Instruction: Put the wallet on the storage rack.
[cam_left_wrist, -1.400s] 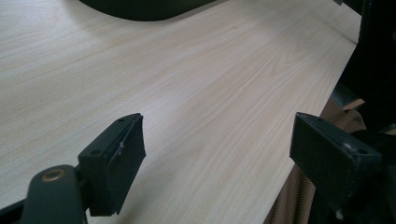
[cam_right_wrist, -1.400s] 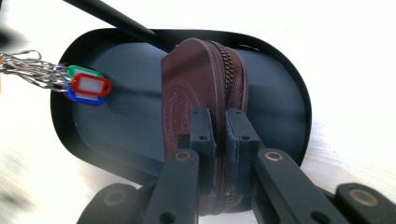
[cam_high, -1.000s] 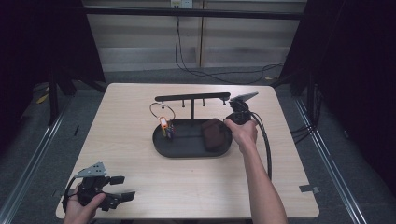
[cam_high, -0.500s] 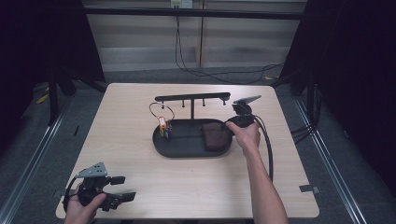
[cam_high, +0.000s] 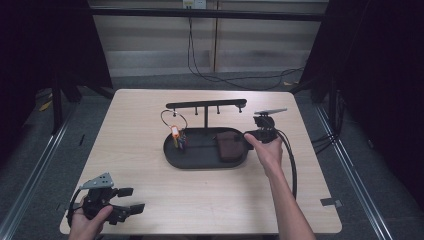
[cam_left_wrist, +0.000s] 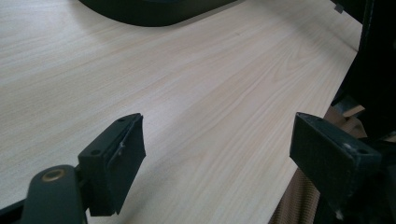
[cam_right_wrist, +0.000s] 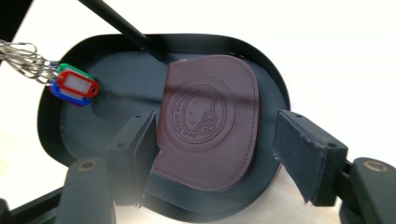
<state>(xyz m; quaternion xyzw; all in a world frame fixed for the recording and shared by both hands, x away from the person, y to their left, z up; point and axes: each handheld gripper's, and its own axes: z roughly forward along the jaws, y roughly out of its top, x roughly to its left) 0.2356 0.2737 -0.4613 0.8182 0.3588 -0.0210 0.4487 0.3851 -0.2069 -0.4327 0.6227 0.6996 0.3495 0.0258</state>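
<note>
A brown leather pouch (cam_high: 229, 145) with an embossed round stamp (cam_right_wrist: 210, 121) lies flat in the right half of a black oval tray (cam_high: 172, 157). My right gripper (cam_high: 248, 142) sits at the tray's right end. Its jaws have just been opening and now stand wide on either side of the pouch (cam_right_wrist: 217, 126), pads off it. A key ring with red, green and blue tags (cam_high: 177, 136) hangs from the tray's hook stand (cam_high: 205, 105); the tags (cam_right_wrist: 72, 86) dangle over the tray's left half (cam_right_wrist: 70, 135). My left gripper (cam_high: 131, 199) rests open at the table's near left corner, nothing between its jaws (cam_left_wrist: 219, 126).
The pale wooden table (cam_high: 310, 175) has bare room in front of and beside the tray. The black cable (cam_high: 291, 165) of the right gripper loops along the person's right forearm. Dark floor and metal rails surround the table.
The right gripper's jaws have gone from shut to wide open, and the hand has drawn back a little to the right from the stand. The pouch lies in the tray. The left gripper has stayed still.
</note>
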